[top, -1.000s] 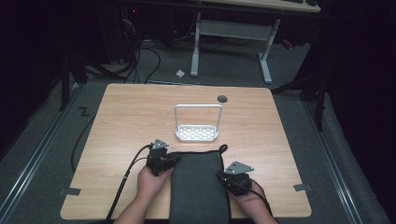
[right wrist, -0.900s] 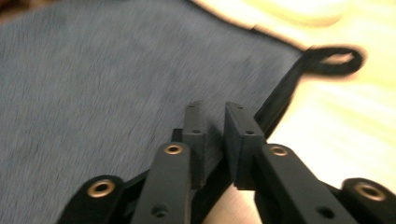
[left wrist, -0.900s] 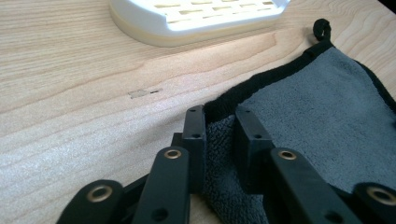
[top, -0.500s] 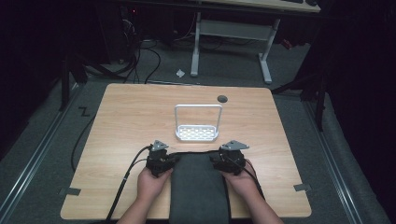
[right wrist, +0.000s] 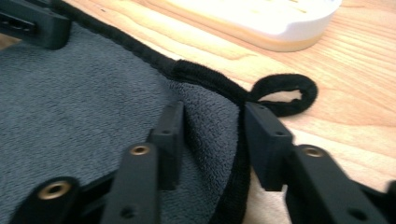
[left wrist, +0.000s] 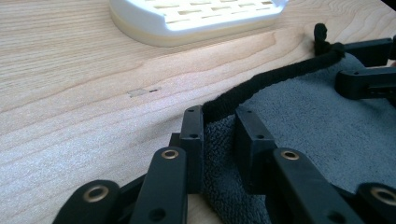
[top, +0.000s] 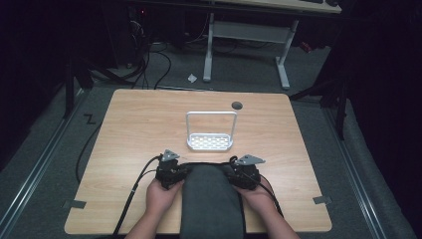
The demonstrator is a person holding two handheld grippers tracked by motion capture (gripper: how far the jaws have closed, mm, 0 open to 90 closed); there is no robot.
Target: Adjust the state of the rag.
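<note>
A dark grey towel (top: 209, 199) with a black hem lies at the near edge of the wooden table (top: 139, 129), running toward the person. My left gripper (top: 180, 169) holds its far left corner. In the left gripper view the jaws (left wrist: 219, 135) pinch a bunched fold of towel (left wrist: 317, 126). My right gripper (top: 234, 169) is at the far right corner. Its jaws (right wrist: 212, 130) have just been closing and press on the towel (right wrist: 70, 107) beside its black hanging loop (right wrist: 285, 95).
A white slotted tray with a tall wire handle (top: 210, 143) stands just beyond the towel, mid-table. A dark round hole (top: 237, 105) sits near the table's far edge. Cables (top: 134, 194) trail from the grippers off the near edge. A desk frame (top: 244, 35) stands on the floor beyond.
My right hand has moved forward and inward from the towel's right side to its far right corner, and its jaws now sit around that corner. The left hand has stayed in place.
</note>
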